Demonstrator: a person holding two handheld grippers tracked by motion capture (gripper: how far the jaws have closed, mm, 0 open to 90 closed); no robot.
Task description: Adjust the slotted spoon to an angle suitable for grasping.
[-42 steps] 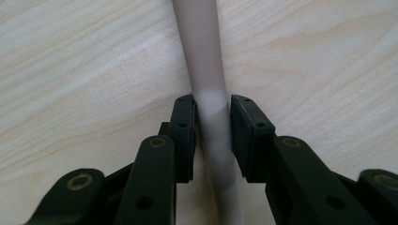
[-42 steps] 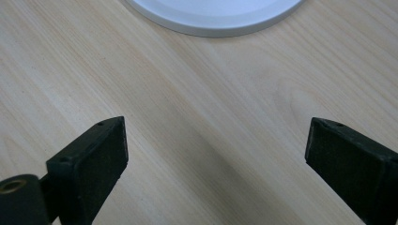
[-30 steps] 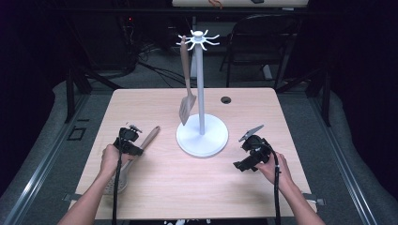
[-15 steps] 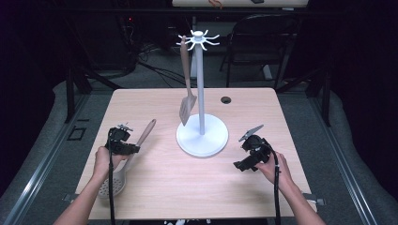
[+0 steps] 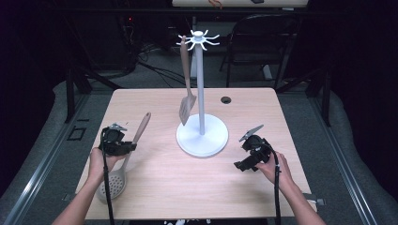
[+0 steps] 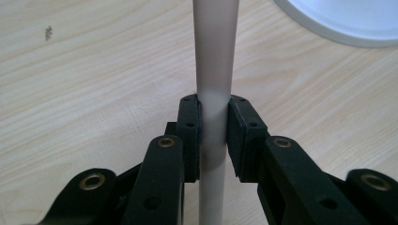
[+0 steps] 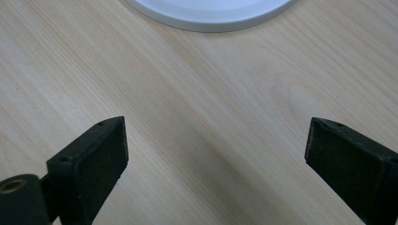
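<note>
- Two hand-held grippers over a pale wooden desk (image 5: 164,187), one in each of a person's hands.
- Left gripper (image 5: 123,148): jaws drawn narrow and clamped on the handle of a slotted spoon (image 5: 126,159), roughly midway along it.
- Seen from the left gripper view: both black pads (image 6: 190,136) pressed flat against the beige handle (image 6: 213,70), one on each side, handle running straight up between them.
- Spoon's perforated grey bowl (image 5: 112,183) down near the desk's front-left edge, close by the left hand (image 5: 101,161); handle tip slanting up toward the desk's middle. Cannot tell whether the bowl touches the wood.
- Right gripper (image 5: 248,149): jaws spread wide, nothing between them, nothing touched.
- From the right gripper view: the two pads (image 7: 96,154) far apart over bare wood grain, rim of a white round base (image 7: 211,14) just ahead.
- White utensil stand (image 5: 202,136) at the desk's centre, thin upright pole topped by a ring of hooks (image 5: 199,39).
- Slotted spatula (image 5: 187,101) hanging from one hook, blade low beside the pole, above the base.
- Right gripper near the base's right side, left gripper well apart on its left.
</note>
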